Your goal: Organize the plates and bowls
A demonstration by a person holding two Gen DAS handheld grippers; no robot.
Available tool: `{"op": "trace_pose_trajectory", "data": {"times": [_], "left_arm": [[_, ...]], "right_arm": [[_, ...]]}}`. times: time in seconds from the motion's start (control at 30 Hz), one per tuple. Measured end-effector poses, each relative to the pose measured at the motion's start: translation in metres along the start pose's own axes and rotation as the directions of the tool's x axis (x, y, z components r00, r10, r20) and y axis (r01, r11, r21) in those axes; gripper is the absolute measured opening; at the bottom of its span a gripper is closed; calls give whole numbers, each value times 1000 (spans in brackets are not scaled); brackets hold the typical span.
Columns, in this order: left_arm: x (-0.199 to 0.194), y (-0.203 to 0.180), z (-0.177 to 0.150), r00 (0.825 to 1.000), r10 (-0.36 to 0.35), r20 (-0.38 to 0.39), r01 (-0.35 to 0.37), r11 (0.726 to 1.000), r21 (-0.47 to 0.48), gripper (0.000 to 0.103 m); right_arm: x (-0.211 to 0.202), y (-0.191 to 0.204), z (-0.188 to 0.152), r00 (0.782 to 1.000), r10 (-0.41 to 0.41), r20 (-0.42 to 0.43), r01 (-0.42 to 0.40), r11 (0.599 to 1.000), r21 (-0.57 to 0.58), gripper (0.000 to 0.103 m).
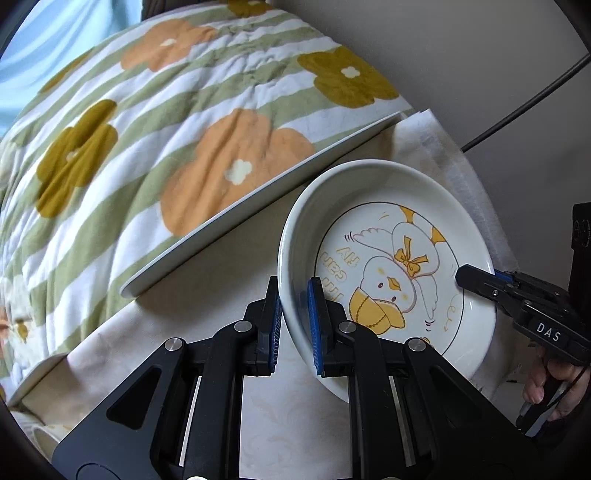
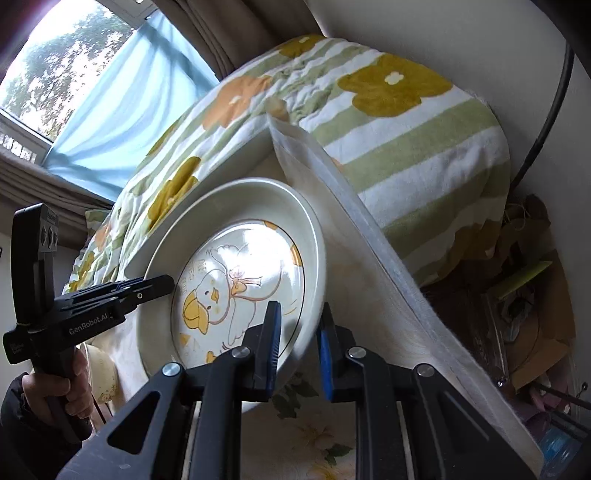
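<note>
A bed blanket with green and white stripes and orange and mustard flowers fills the background. Behind the blanket stands a plain light wall. A dark cable runs down the wall beside the blanket. Left of the blanket, a window admits daylight, part-covered by a blue curtain and beige drapes. The tabletop adjoins the blanket.

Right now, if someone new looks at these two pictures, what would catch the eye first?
First, the white plate with a yellow duck drawing, tilted above the cloth-covered table and clamped at opposite rims by the left gripper and the right gripper. Behind it lies a striped blanket with big orange and mustard flowers.
</note>
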State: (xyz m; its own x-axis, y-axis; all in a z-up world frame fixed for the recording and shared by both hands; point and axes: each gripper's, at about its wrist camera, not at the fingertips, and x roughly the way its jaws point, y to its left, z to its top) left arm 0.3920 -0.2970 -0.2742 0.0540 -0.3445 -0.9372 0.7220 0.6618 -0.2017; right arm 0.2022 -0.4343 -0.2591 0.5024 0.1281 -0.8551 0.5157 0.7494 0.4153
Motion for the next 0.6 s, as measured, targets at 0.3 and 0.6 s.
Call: {"op": "trace_pose_trajectory", "data": {"times": [0.3,0.6], "left_arm": [[-67,-10,-31,992,-9,123,12,1000,-26,12],[-142,-8,-123,975,38,217,-17,995,-98,12]], "right_arm": [[-51,24,-6,996,28,80,-21,995,-93,17],[-110,73,-56,990,87,112,-59,971,-231,17]]}}
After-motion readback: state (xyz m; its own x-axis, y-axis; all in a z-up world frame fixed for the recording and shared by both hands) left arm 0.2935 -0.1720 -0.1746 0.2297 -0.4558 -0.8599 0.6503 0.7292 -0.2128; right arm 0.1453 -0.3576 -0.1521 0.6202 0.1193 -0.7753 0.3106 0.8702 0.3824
